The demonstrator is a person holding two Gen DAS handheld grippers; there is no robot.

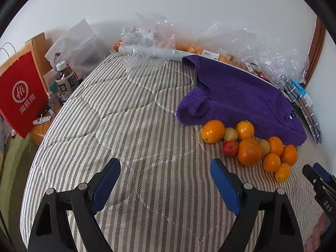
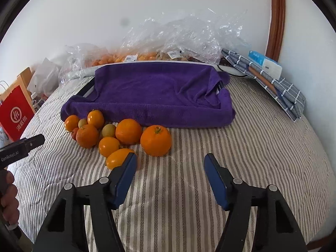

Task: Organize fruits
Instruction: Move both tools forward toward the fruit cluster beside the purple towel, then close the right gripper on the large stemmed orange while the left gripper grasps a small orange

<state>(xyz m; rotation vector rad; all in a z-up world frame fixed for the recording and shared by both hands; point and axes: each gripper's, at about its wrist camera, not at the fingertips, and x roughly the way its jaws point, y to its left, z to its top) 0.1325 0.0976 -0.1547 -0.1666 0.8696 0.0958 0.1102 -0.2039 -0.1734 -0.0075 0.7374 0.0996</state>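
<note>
A heap of oranges [image 1: 250,145] lies on the striped bedcover in front of a purple towel [image 1: 237,96] that is draped over a tray. In it are a small red fruit [image 1: 230,148] and two yellow-green ones. My left gripper [image 1: 166,166] hangs open over bare cover, to the left of the heap. My right gripper [image 2: 171,158] is open too, with nothing between its fingers. The largest orange [image 2: 155,140] sits just beyond its gap. A small oval orange [image 2: 118,158] lies against its left finger. The purple towel [image 2: 155,92] fills the space behind the fruit.
Crumpled plastic bags [image 2: 184,37] with more fruit line the wall behind the towel. A checked cloth [image 2: 279,92] and a blue box [image 2: 264,63] lie at the right. A red paper bag [image 1: 21,98] and bottles [image 1: 65,82] stand left of the bed. A hand [image 2: 8,197] shows at left.
</note>
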